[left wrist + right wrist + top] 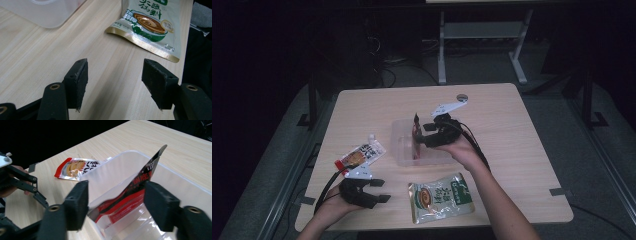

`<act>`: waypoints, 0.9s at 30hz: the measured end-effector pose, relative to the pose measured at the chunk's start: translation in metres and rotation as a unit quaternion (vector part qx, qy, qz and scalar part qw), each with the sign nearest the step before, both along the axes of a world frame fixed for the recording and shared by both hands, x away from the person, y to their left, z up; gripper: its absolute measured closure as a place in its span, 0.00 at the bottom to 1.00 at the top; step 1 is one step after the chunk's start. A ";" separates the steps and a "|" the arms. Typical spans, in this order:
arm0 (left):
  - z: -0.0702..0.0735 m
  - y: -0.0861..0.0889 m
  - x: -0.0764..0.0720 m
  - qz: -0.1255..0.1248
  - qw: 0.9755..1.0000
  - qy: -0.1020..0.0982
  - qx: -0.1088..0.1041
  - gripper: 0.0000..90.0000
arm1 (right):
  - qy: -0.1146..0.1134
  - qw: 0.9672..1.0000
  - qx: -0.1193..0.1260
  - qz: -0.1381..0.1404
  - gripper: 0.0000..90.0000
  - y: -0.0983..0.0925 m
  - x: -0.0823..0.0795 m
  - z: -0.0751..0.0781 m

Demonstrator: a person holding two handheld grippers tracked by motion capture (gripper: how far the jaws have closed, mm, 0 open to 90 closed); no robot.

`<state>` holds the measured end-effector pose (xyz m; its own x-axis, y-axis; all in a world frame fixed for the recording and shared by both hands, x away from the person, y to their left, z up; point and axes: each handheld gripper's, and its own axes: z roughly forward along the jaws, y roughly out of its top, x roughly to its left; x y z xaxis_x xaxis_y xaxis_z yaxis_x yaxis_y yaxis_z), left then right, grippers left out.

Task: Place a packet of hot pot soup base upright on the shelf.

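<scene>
A: The right gripper (115, 207) has its jaws spread, the red sachet (130, 197) between them but unpinched; it stands on edge in the clear tub (404, 152) mid-table.

B: It could topple over the rim, being so tall; a nudge would do it.

A: The left gripper (115, 82) rests spread and empty at the near-left corner, beside the green pouch (150, 22); the orange packet (362, 154) lies near the left edge.
</scene>
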<state>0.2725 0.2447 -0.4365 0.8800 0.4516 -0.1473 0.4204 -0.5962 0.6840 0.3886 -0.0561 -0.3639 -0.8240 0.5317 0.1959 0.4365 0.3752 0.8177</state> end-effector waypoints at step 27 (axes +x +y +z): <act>-0.001 0.010 0.001 0.021 1.000 0.000 -0.003 0.41 | -0.027 0.999 -0.009 0.015 0.21 -0.073 -0.059 -0.009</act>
<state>0.2733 0.2545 -0.4371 0.8607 0.4865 -0.1502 0.4446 -0.5742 0.6875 0.3293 -0.1295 -0.3729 -0.8485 0.5098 0.1419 0.3808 0.4021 0.8327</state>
